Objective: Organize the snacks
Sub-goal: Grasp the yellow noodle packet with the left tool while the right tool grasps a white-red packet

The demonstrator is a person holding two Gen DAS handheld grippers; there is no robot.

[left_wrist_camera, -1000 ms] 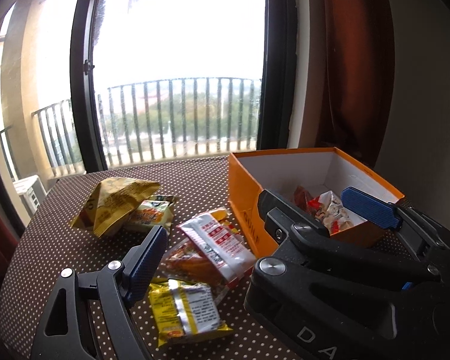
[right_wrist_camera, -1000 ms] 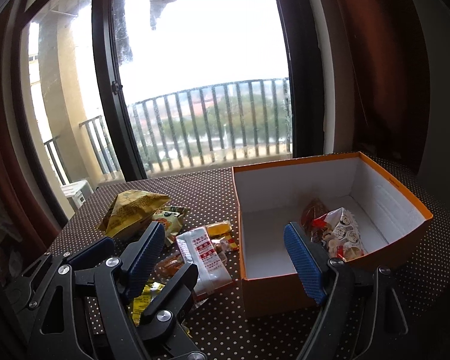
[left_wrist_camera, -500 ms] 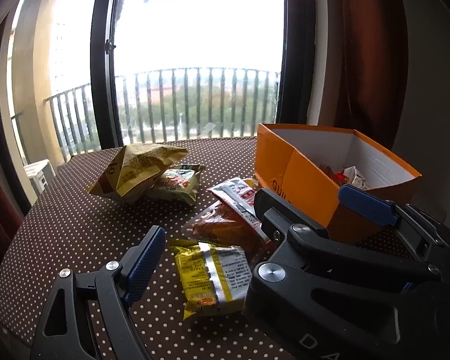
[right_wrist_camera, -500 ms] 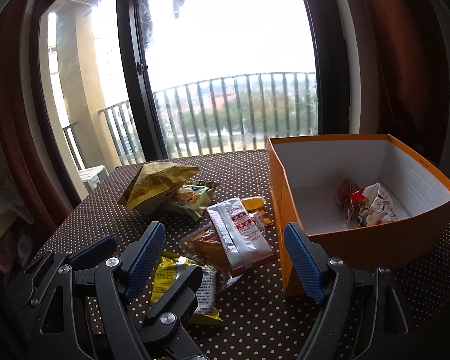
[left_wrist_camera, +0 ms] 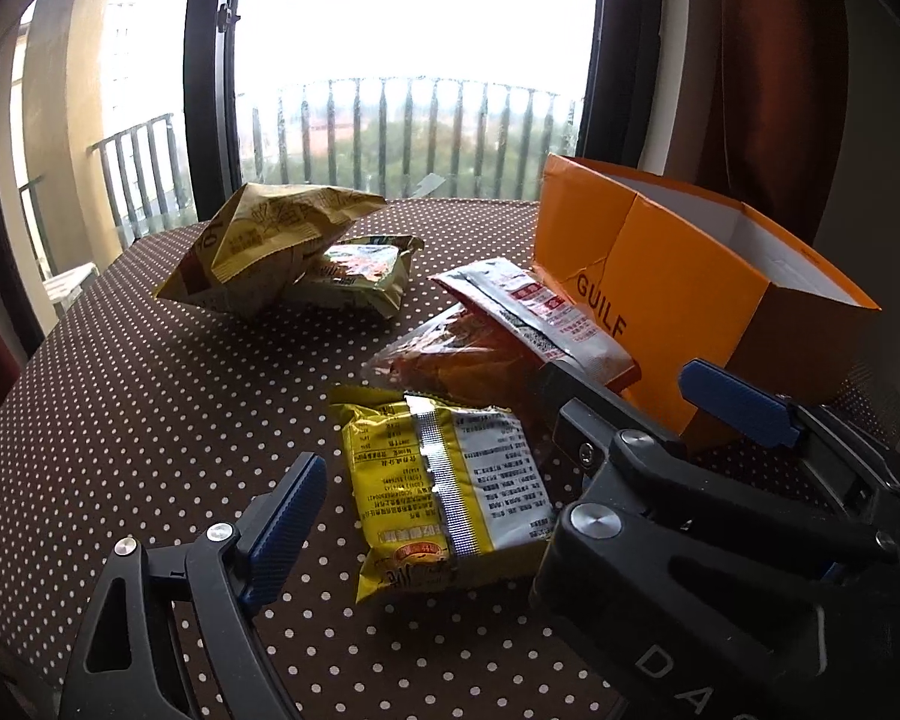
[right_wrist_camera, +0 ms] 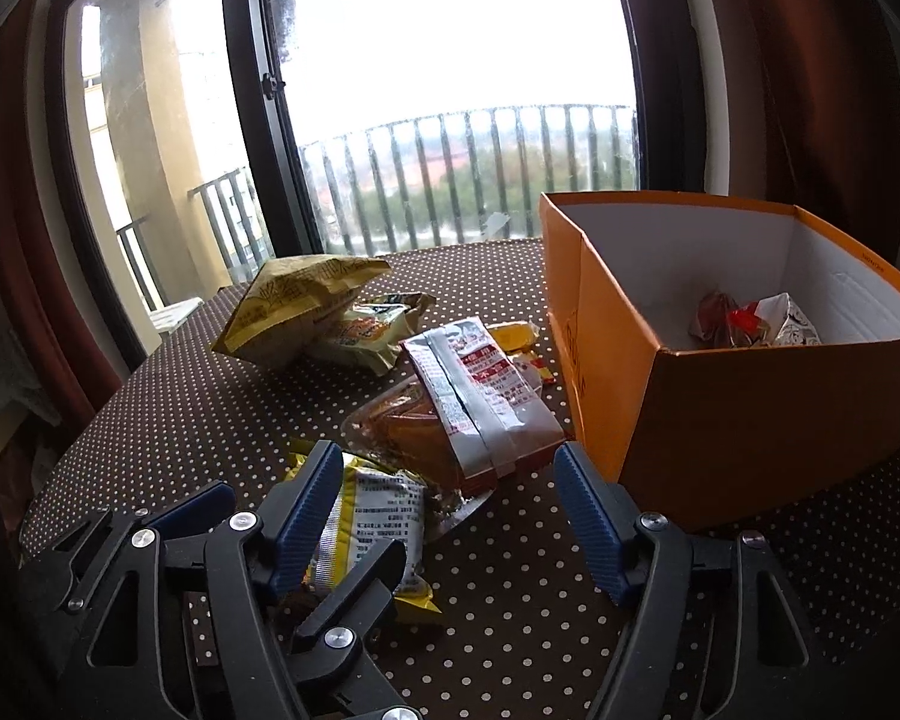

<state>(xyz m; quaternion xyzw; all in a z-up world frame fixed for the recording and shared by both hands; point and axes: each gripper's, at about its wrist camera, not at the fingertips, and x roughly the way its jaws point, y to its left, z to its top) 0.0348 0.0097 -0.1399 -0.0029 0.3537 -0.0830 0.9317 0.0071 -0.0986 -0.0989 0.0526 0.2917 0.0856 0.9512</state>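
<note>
Both hand-held grippers are spread wide and hold nothing. The left hand-held gripper [left_wrist_camera: 510, 438] hangs over a yellow snack packet [left_wrist_camera: 450, 492] lying flat on the dotted counter [left_wrist_camera: 150, 396]. The right hand-held gripper [right_wrist_camera: 450, 516] hovers just near of a red-and-silver packet [right_wrist_camera: 480, 396], which lies against the orange box [right_wrist_camera: 750, 420] on the right. Two crumpled wrappers [right_wrist_camera: 750, 318] sit inside the box. A tan bag [left_wrist_camera: 270, 246] lies farther left.
</note>
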